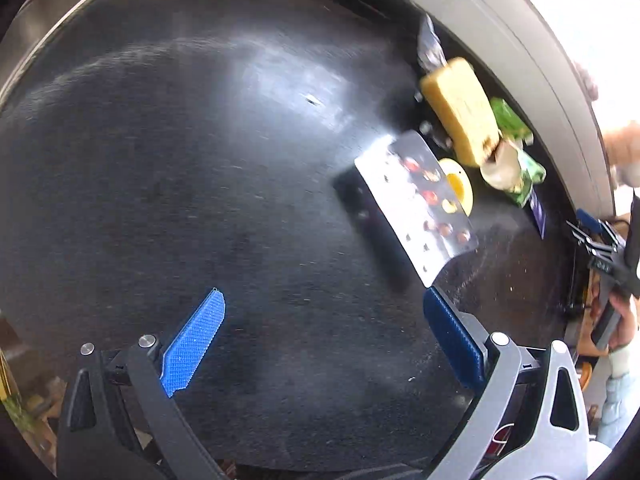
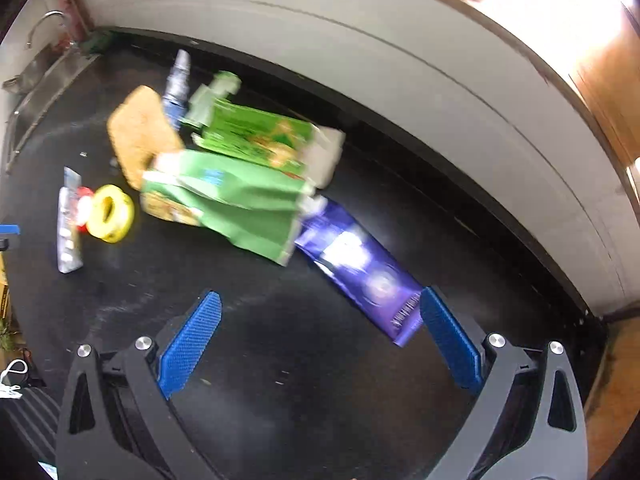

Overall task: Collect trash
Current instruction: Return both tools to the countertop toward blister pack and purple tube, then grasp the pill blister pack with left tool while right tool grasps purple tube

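Hovering over the dark tabletop (image 2: 280, 360), both tools hold nothing. The right gripper (image 2: 320, 336) has its jaws spread wide, its right blue pad just beside the near end of a purple wrapper (image 2: 360, 272) that lies flat toward the tabletop's back edge. Beyond that wrapper the trash is heaped together: a crumpled green bag (image 2: 236, 200) overlapping a green carton (image 2: 256, 136), a tan sponge (image 2: 140, 136) leaning against them, and a small bottle (image 2: 178, 80) behind, close to the back edge. Off to the left of the heap, a yellow tape roll (image 2: 110, 214) sits touching a silver packet (image 2: 70, 224).

The left gripper (image 1: 324, 344) also has its jaws apart, over bare tabletop nearer the front edge, with that silver packet (image 1: 416, 204) lying just beyond its right pad. Behind the packet, the yellow tape roll (image 1: 460, 184), the sponge (image 1: 460, 108) and the green bag (image 1: 516, 148) crowd toward the back edge. At the far right a hand (image 1: 624, 320) grips the other tool's handle; motion blur makes finer detail there hard to read. A steel sink (image 2: 44, 72) borders the tabletop's left end.
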Available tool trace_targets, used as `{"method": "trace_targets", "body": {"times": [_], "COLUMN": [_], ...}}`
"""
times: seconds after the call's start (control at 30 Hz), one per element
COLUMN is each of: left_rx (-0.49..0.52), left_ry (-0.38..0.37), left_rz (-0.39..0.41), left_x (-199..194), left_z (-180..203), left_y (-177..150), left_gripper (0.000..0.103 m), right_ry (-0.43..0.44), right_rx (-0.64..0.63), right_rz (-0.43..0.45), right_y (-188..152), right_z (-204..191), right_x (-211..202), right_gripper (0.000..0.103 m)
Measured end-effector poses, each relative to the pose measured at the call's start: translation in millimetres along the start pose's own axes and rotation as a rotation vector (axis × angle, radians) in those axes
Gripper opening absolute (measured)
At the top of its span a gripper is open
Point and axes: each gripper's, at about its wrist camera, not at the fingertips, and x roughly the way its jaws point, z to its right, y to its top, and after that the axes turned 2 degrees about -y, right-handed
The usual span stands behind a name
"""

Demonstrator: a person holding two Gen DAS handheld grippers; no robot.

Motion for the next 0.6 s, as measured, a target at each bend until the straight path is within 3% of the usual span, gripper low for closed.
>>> {"method": "trace_targets", "body": {"times": [0.1,0.23,0.43,0.53,0.6], "left_rx": [0.054,0.040,0.050,0.068,0.131], "left_ry": [0.026,0.031,0.083,0.088,0.115], "left_rz": [-0.050,-0.073,-0.040,-0.024,-0.008], "left_x": [27,47,54,54,57], "left_z": [26,34,46,50,60], "left_y": [7,19,40,43,46], "left_gripper": [0.096,0.096,0.097,0.094,0.081], "right_ry": [-0.040,-0.047,-0.109,-0.048,0.040], "right_rx": [0.021,-0.030,-0.123,-0.104,-0.057], "right_rz": [-0.068,-0.096,-0.117,-0.096,-0.118], "right_y": [-17,-23,-7,5,11], "right_z": [24,22,10,12,18], "right_x": [24,39,68,74,80], "right_gripper": [0.096,0.096,0.096,0.096,0.096]}}
